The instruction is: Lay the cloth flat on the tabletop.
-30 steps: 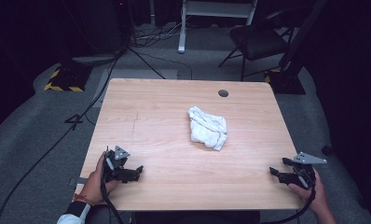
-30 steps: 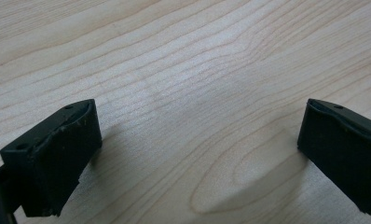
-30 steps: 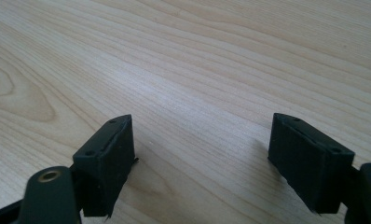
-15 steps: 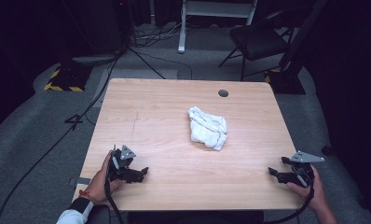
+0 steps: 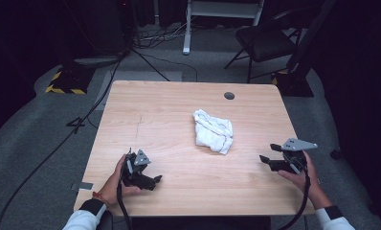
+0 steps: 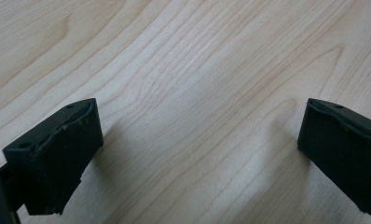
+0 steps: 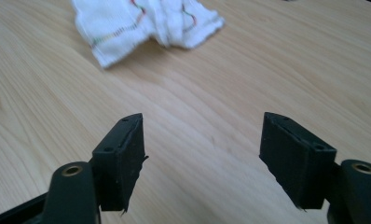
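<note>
A crumpled white cloth lies on the counter, a little right of its middle, with thin coloured stitching along its hems visible in the right gripper view. It is the one loose thing here, so it reads as the thing to be handled.

The right gripper hangs above the counter's right edge, near the cloth's right side, and points at it; its own view puts the cloth straight ahead beyond the jaws. Those jaws have just been closing a little, yet they stand well apart with only bare wood between them, so the gripper is released and holds nothing. Aiming it this way likely sets up a reach for the cloth's near corner.

The left gripper sits low over the counter near its front edge, well apart from the cloth on the cloth's left. Its jaws stand wide with bare wood grain between them, so it is released too. Kept low and off to that side, it seems ready to come in on the cloth from the opposite side.
</note>
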Demonstrator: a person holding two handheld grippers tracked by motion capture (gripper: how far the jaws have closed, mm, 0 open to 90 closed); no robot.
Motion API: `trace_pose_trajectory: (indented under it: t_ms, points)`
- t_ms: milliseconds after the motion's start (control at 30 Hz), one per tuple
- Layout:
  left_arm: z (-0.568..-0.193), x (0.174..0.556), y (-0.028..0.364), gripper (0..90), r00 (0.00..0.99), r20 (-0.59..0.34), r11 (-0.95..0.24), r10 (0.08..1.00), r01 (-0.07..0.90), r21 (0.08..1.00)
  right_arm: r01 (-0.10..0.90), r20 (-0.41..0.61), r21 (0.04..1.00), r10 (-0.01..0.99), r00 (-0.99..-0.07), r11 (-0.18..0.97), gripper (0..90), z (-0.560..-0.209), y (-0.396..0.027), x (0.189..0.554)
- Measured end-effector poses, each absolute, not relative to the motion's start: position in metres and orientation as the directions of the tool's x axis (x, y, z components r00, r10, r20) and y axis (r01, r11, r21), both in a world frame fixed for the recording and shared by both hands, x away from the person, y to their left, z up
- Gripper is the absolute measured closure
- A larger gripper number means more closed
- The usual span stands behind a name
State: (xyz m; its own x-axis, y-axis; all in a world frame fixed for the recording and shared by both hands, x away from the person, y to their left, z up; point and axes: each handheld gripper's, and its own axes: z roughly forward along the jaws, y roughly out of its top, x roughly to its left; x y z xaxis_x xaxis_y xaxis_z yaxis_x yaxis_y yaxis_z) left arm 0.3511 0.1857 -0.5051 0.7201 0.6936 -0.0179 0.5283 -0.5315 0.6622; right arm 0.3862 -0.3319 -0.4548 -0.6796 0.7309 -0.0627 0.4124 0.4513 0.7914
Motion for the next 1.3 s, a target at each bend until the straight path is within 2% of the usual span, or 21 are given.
trace_pose_trajectory:
  t_ms: [167, 333, 467, 600, 700, 833, 867, 900, 933, 967, 1067, 1133, 1300]
  points:
    - [-0.505, 0.357, 0.174, 0.0, 0.736, -0.019, -0.545, 0.677, 0.518, 0.659, 0.355, -0.109, 0.777, 0.667, -0.737, 0.519, 39.1, -0.449, -0.279, 0.405]
    - [-0.505, 0.363, 0.164, 0.0, 0.749, -0.017, -0.554, 0.663, 0.506, 0.661, 0.337, -0.110, 0.767, 0.629, -0.769, 0.546, 42.5, -0.458, -0.251, 0.412]
    - [-0.505, 0.367, 0.156, 0.0, 0.754, -0.020, -0.558, 0.656, 0.503, 0.660, 0.370, -0.079, 0.762, 0.643, -0.762, 0.531, 39.8, -0.470, -0.234, 0.422]
    - [-0.504, 0.371, 0.150, 0.0, 0.762, -0.019, -0.565, 0.648, 0.498, 0.658, 0.366, -0.096, 0.749, 0.637, -0.765, 0.552, 35.4, -0.480, -0.220, 0.432]
    - [-0.505, 0.372, 0.148, 0.2, 0.768, -0.016, -0.570, 0.640, 0.489, 0.661, 0.375, -0.102, 0.736, 0.640, -0.762, 0.563, 35.6, -0.485, -0.216, 0.435]
    - [-0.505, 0.372, 0.147, 0.2, 0.767, -0.017, -0.569, 0.641, 0.490, 0.661, 0.388, -0.108, 0.722, 0.646, -0.756, 0.573, 45.0, -0.492, -0.209, 0.440]
    - [-0.504, 0.372, 0.147, 0.2, 0.768, -0.016, -0.570, 0.640, 0.489, 0.660, 0.387, -0.106, 0.725, 0.647, -0.755, 0.570, 49.4, -0.492, -0.208, 0.439]
    - [-0.504, 0.372, 0.147, 0.2, 0.768, -0.016, -0.570, 0.640, 0.489, 0.660, 0.361, -0.129, 0.725, 0.629, -0.766, 0.587, 60.8, -0.491, -0.204, 0.438]
    - [-0.504, 0.372, 0.147, 0.2, 0.769, -0.015, -0.572, 0.639, 0.488, 0.660, 0.354, -0.135, 0.725, 0.626, -0.768, 0.591, 68.3, -0.491, -0.203, 0.437]
    - [-0.505, 0.372, 0.146, 0.2, 0.768, -0.018, -0.569, 0.640, 0.490, 0.660, 0.354, -0.135, 0.725, 0.626, -0.768, 0.591, 68.3, -0.491, -0.203, 0.437]
    - [-0.504, 0.372, 0.146, 0.3, 0.769, -0.016, -0.571, 0.639, 0.488, 0.660, 0.327, -0.155, 0.718, 0.600, -0.785, 0.614, 80.6, -0.491, -0.200, 0.434]
    - [-0.504, 0.372, 0.146, 0.3, 0.767, -0.016, -0.571, 0.641, 0.491, 0.658, 0.303, -0.156, 0.723, 0.574, -0.803, 0.620, 84.1, -0.488, -0.203, 0.429]
    - [-0.504, 0.373, 0.145, 0.3, 0.767, -0.014, -0.570, 0.642, 0.489, 0.661, 0.286, -0.149, 0.724, 0.547, -0.824, 0.628, 85.6, -0.483, -0.209, 0.421]
